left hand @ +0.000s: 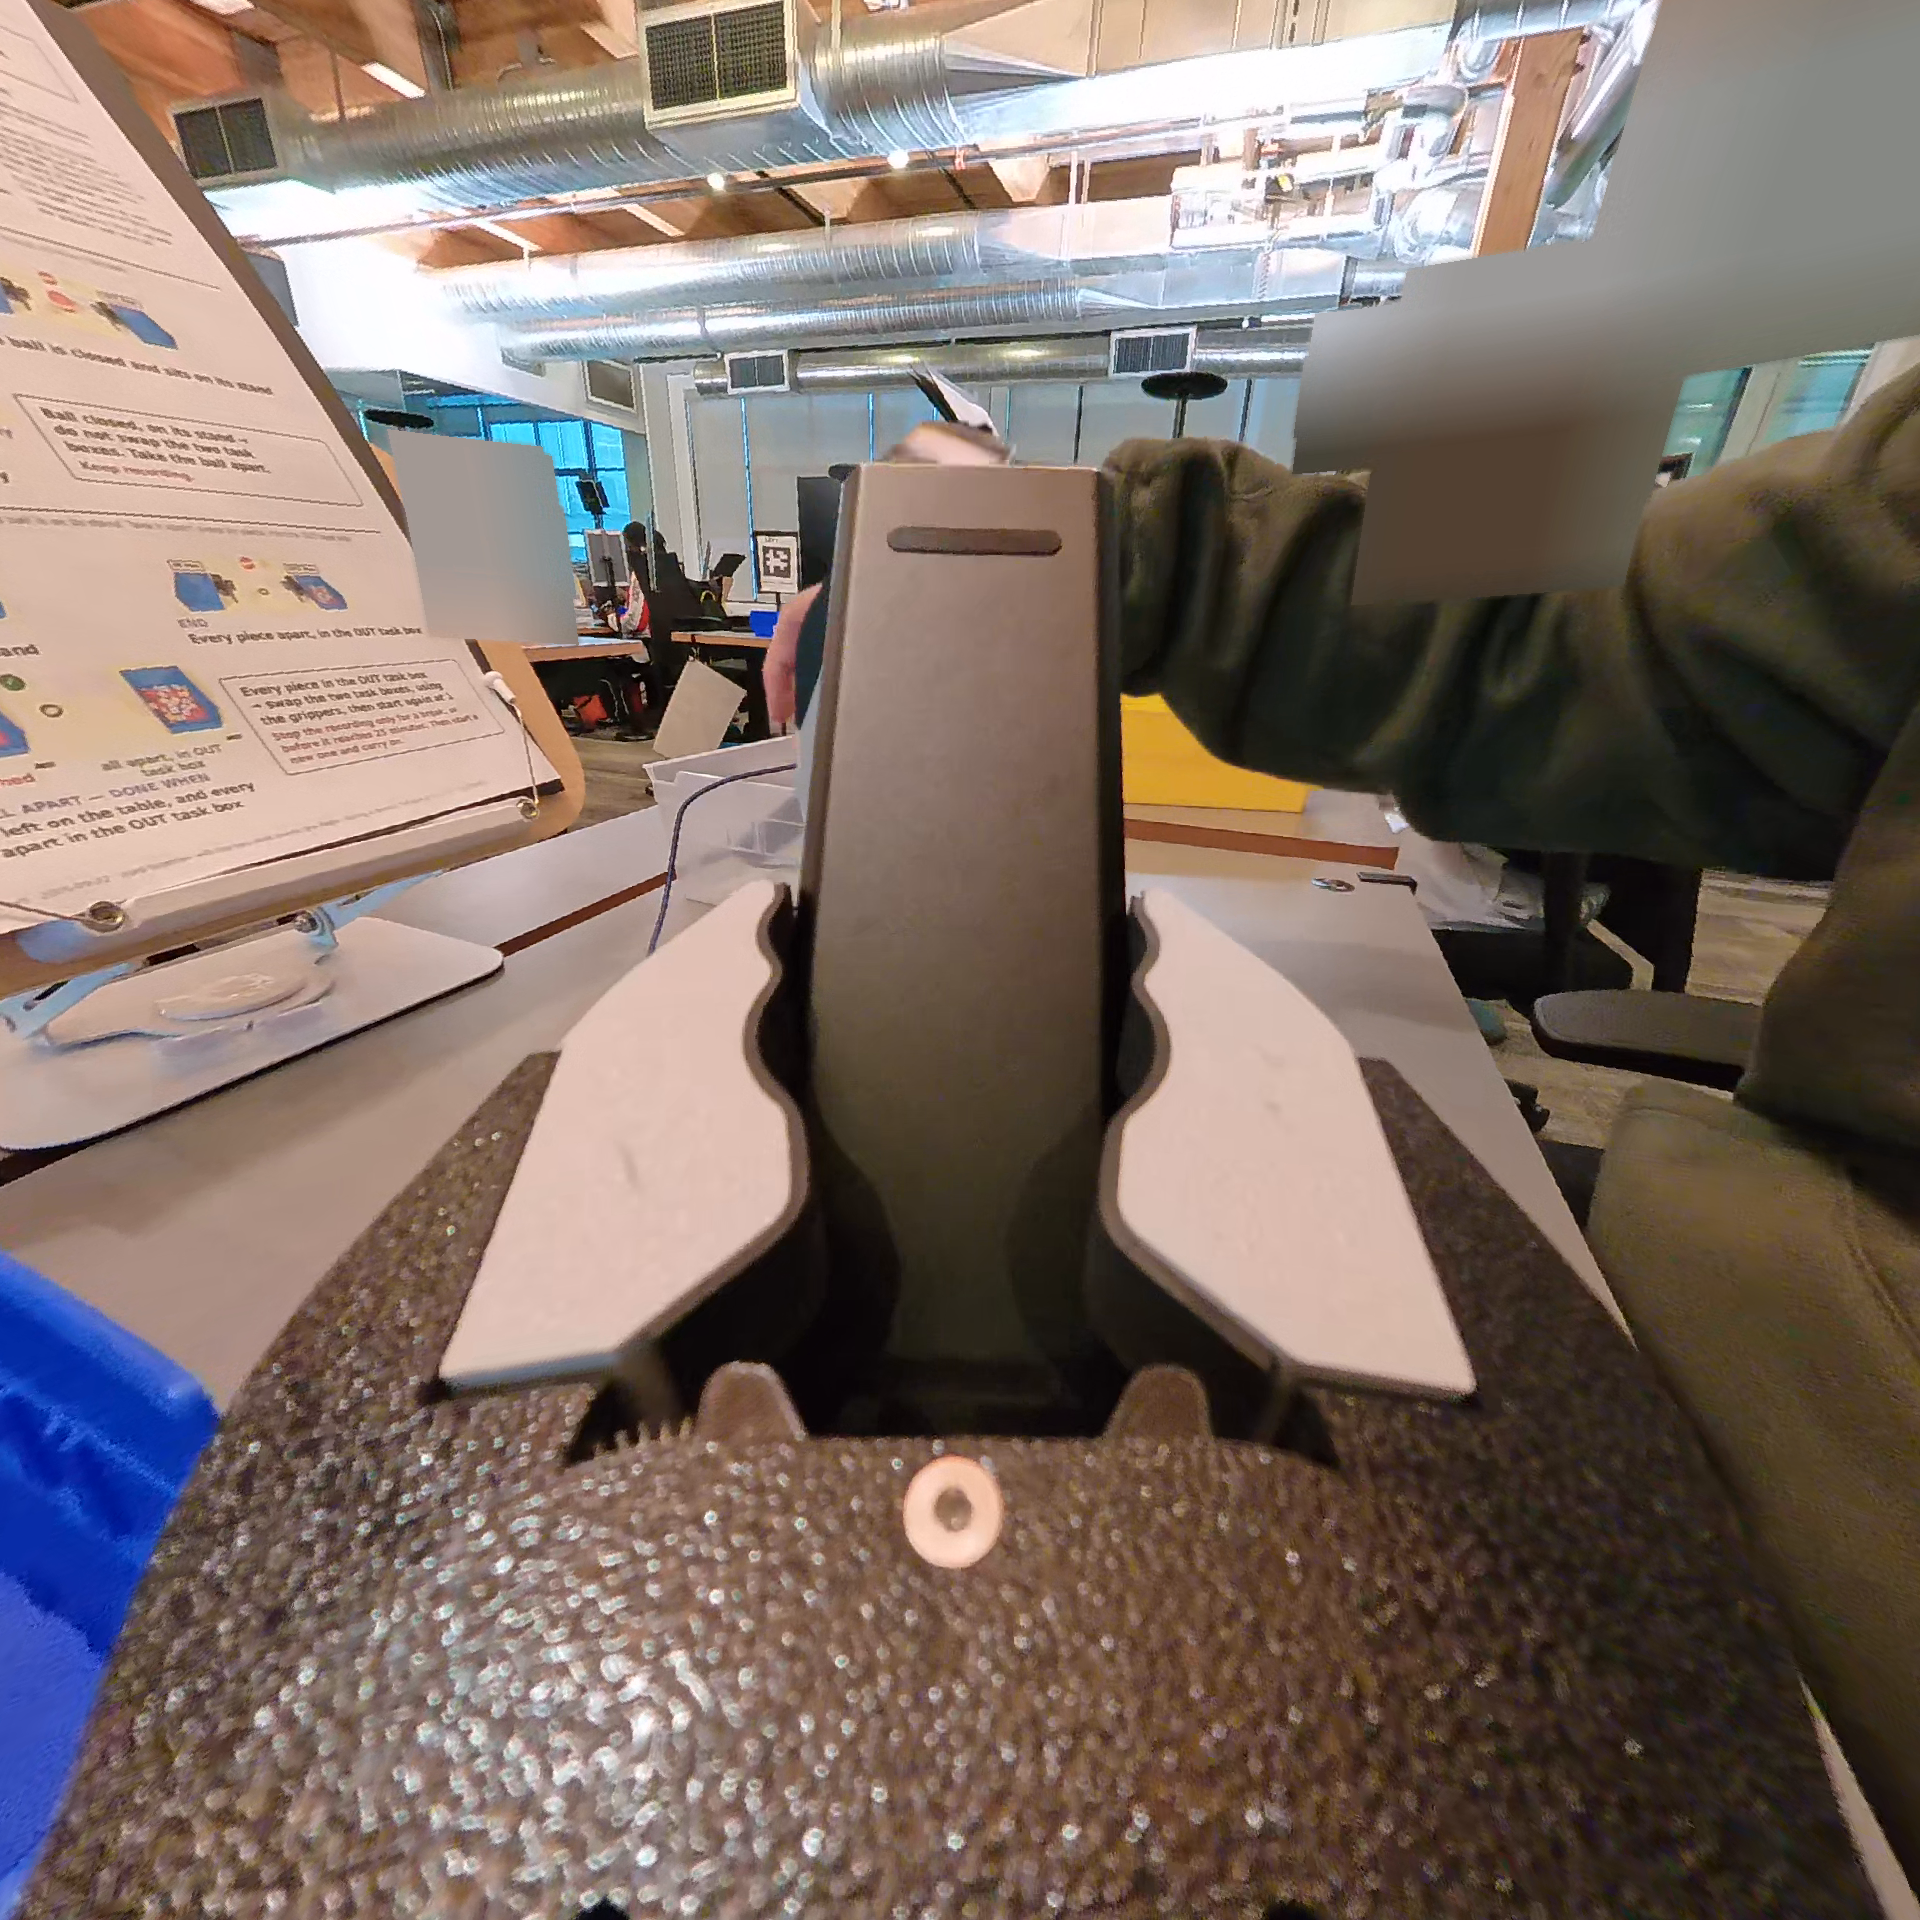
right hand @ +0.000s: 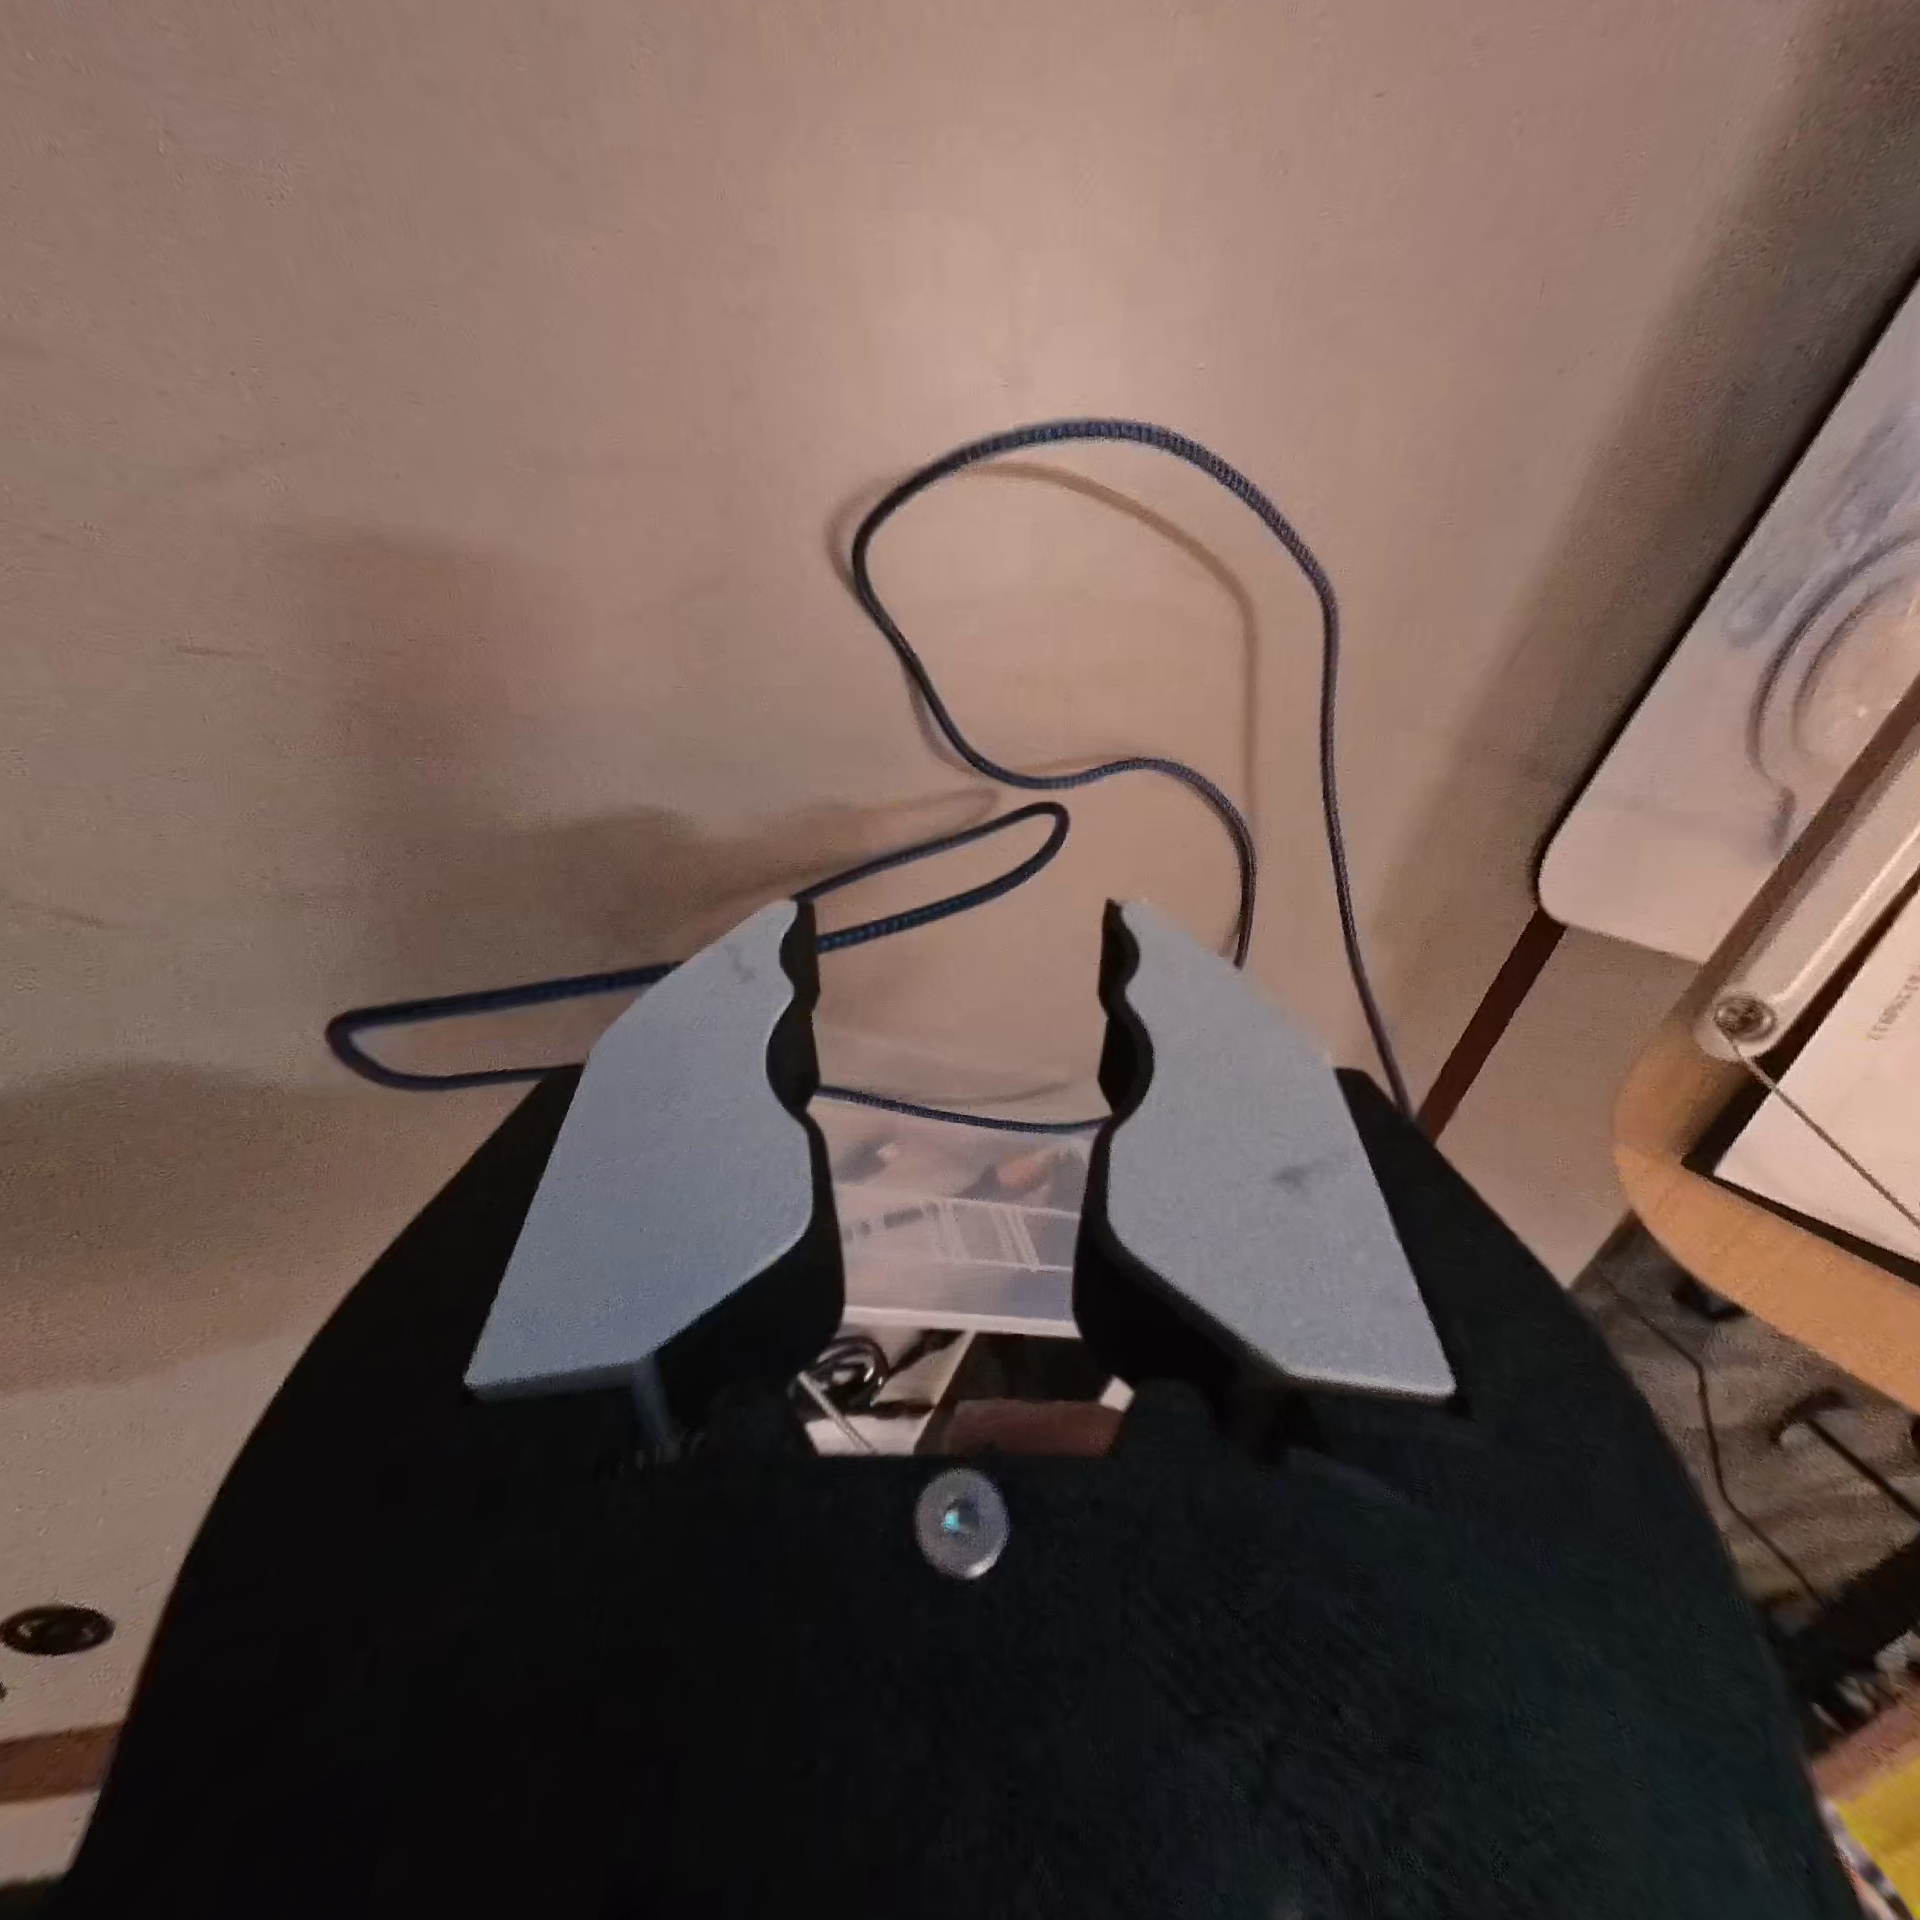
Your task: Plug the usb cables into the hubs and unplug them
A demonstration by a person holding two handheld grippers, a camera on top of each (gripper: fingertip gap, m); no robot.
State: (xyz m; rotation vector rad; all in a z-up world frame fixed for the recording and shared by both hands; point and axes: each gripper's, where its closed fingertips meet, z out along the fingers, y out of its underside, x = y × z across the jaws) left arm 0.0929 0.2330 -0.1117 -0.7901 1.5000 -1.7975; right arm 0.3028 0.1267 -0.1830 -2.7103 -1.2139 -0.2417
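Dark grey, matte, flat-faced: one USB hub (left hand: 956, 883) stands on end between the pale fingers (left hand: 665, 1143) of the left gripper (left hand: 957, 914), pinched at its lower part. One narrow slot shows near its top edge. The hub's bottom end is lost in the shadow between the fingers, and its ports cannot be made out.

Behind the hub's top, something pale and blurred sticks up; too smeared to name. A hand (left hand: 792, 649) peeks out beside the hub's left edge, mostly hidden by it, and an olive sleeve (left hand: 1455, 644) reaches in from the right, cut off by the frame.

Left wrist view, counted: one instruction sheet on a tilted stand (left hand: 239, 966) at left, one blue bin (left hand: 73, 1475) cut off at the lower left corner, one clear plastic tray (left hand: 727, 810) behind the hub, one yellow box (left hand: 1195, 758) beyond it. A thin cable rises along the tray's left side. The grey table (left hand: 343, 1174) has bare room between stand and gripper; its right edge falls away just beside the right finger.

Right wrist view: the right gripper (right hand: 956, 914) has fingers spread, nothing between them. One blue braided USB cable (right hand: 1101, 436) loops over the tan tabletop (right hand: 520, 416) ahead, one strand passing under the fingers. Neither plug end is visible. A clear tray shows blurred below the gap, contents unreadable. The stand's base sits at the right edge, cropped.
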